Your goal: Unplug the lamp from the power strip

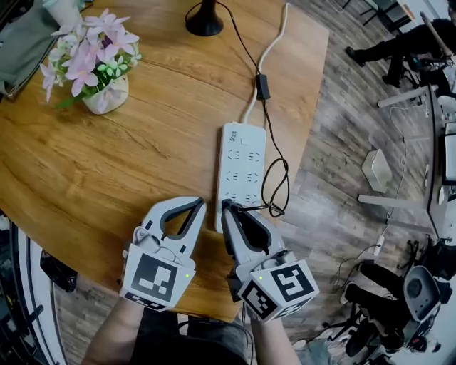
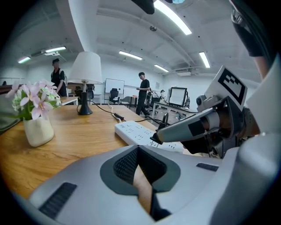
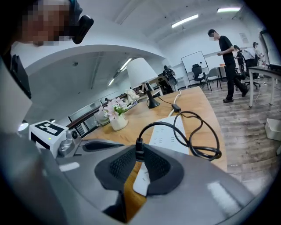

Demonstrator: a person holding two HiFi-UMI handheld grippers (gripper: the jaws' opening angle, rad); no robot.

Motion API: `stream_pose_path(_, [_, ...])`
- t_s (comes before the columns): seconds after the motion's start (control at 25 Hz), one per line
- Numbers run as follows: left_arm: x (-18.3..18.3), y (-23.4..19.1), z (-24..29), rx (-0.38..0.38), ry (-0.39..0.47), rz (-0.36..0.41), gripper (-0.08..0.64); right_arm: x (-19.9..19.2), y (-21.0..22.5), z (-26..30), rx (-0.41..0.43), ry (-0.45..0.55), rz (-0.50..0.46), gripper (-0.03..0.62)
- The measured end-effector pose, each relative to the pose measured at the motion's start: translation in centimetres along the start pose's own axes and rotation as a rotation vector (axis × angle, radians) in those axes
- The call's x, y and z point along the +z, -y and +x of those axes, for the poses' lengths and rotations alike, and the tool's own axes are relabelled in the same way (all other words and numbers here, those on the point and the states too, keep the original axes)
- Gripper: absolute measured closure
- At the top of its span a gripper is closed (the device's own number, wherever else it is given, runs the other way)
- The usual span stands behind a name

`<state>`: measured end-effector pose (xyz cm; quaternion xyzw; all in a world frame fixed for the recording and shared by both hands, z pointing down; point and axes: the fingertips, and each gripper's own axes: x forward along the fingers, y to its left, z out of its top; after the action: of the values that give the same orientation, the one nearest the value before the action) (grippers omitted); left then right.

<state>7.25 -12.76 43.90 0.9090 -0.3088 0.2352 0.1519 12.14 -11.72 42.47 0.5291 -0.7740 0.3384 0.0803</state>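
Pinching the lamp's small black plug (image 3: 138,148) between its tips, the right gripper (image 1: 229,207) sits at the lower centre of the head view, over the near end of the long white plastic power strip (image 1: 241,167). Whether the pins are clear of the socket cannot be told. Just left of it, the left gripper (image 1: 197,204) has its jaws pressed together on nothing. A thin black cable (image 1: 276,187) loops beside the strip's right edge on the round wooden table (image 1: 85,185). At upper left, a small white vase (image 1: 107,96) holds pink flowers (image 1: 89,50). At the top edge stands the lamp's black round base (image 1: 204,20).
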Motion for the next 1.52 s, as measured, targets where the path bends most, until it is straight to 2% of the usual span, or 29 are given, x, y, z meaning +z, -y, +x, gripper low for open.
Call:
stream_pose_path(0.2, [-0.1, -1.7, -1.9, 0.027, 0.019, -0.026, 0.566, -1.7, -2.3, 1.0, 0.013, -0.045, -0.010, 0.522])
stream_pose_path(0.92, [-0.4, -5.3, -6.4, 0.047, 0.066, -0.027, 0.566, -5.4, -9.2, 4.8, 0.065, -0.117, 0.005, 0.518])
stream_pose_path(1.12, [-0.6, -6.0, -7.3, 0.057, 0.074, -0.034, 0.566, -6.1, -9.7, 5.2, 0.050, -0.136, 0.000, 0.514])
stream_pose_path(1.32, [-0.5, -6.3, -7.7, 0.060, 0.085, -0.035, 0.566, -6.5, -9.6, 5.2, 0.038, -0.152, 0.031, 0.416])
stream_pose_path(1.52, [-0.1, -5.7, -8.1, 0.052, 0.093, -0.022, 0.566, -7.0, -10.2, 4.8, 0.051, -0.176, 0.050, 0.373])
